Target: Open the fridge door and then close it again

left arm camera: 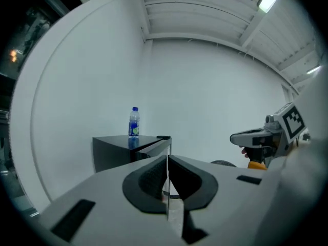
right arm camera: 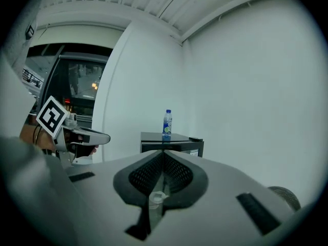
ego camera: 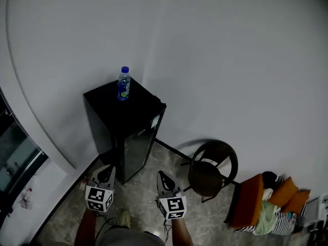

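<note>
Grey jaws pressed together and empty, the left tool [ego camera: 106, 171] and right tool [ego camera: 163, 178] point toward the black fridge [ego camera: 128, 137], which stands apart from both against the white wall [ego camera: 230, 60], its door apparently shut. A water bottle [ego camera: 123, 84] stands upright on top.

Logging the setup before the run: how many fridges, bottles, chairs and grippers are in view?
Fridge: 1
Bottle: 1
Chair: 1
Grippers: 2, left gripper and right gripper
Total: 5
</note>
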